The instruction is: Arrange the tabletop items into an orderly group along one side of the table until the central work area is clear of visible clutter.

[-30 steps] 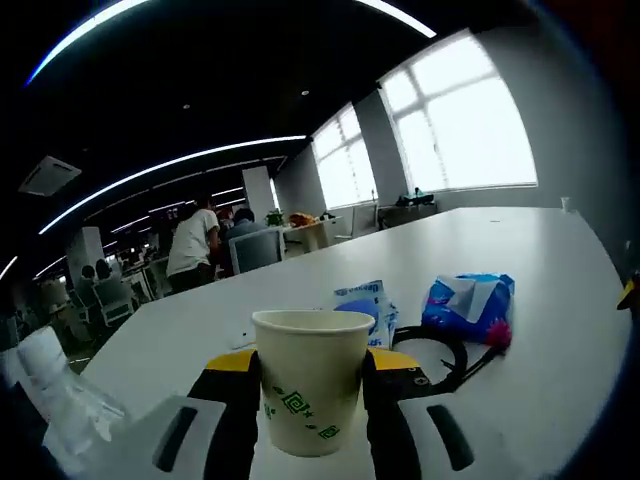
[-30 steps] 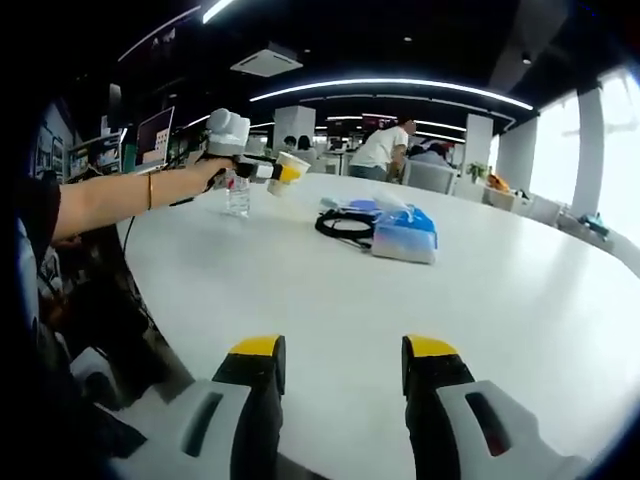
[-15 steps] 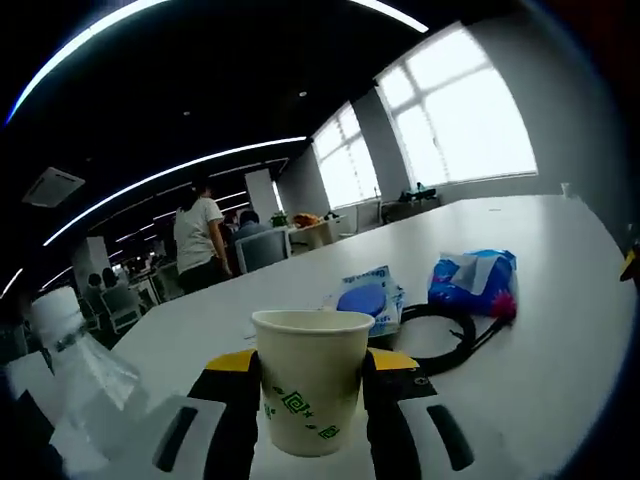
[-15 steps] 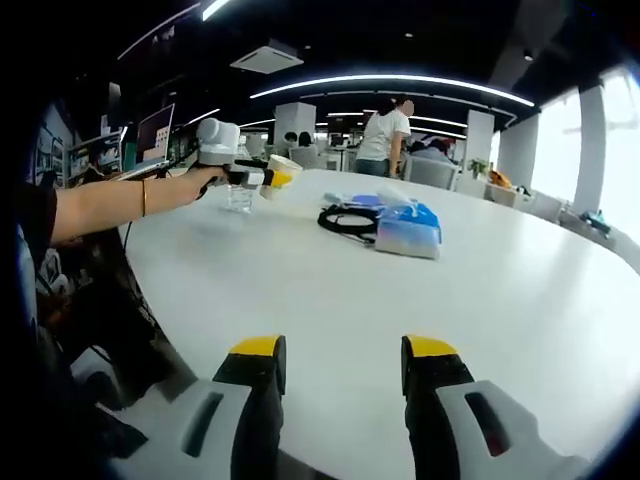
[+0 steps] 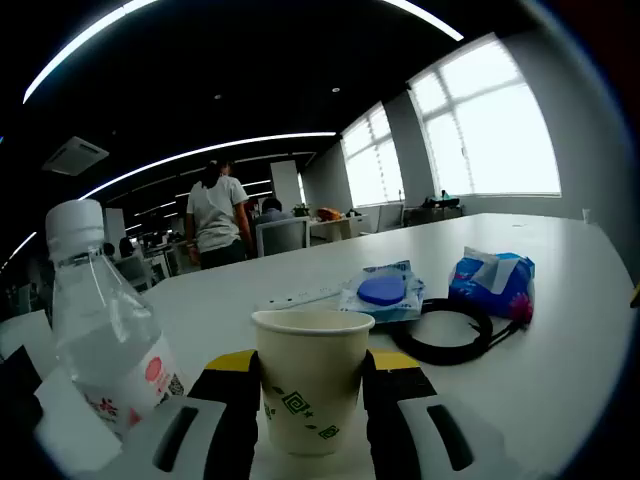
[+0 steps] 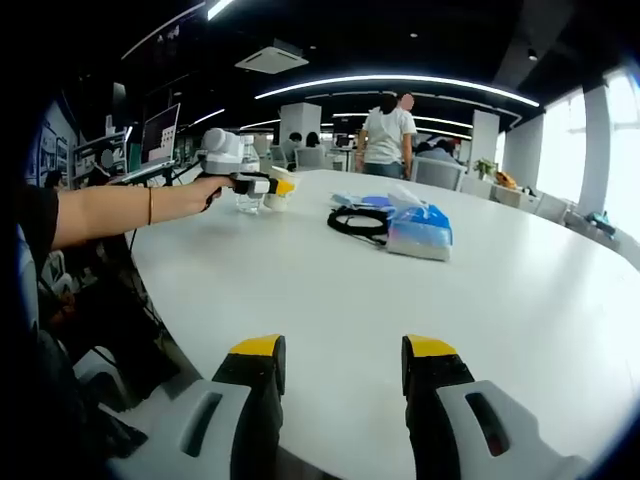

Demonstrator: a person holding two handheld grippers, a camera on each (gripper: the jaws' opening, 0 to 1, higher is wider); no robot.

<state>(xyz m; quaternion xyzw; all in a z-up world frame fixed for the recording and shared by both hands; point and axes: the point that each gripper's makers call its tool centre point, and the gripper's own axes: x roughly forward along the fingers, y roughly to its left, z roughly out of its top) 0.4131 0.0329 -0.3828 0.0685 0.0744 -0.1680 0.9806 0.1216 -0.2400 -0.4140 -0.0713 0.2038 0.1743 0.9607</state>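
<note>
Left gripper view now has a water bottle (image 5: 100, 335) standing close on the left, where half a second ago only its blurred edge showed; the left gripper (image 5: 312, 395), jaws clamped on the paper cup (image 5: 310, 378), has carried the cup over beside it. From the right gripper view the same thing reads clearly: the cup (image 6: 279, 187) has come down to the table (image 6: 330, 290) near its far left edge, next to the bottle (image 6: 248, 198). To my eye that puts the cup where the group is forming, so setting it down looks like the step in hand.

Counting: one cup, one bottle, one blue tissue pack (image 5: 492, 285), one coiled black cable (image 5: 448, 330), one flat packet with a blue disc (image 5: 383, 291) and one white power strip (image 5: 296, 298) behind it. The last four lie together further along the table, apart from the cup and bottle.

The right gripper (image 6: 340, 385) hovers over the near edge, jaws apart and holding nothing.
</note>
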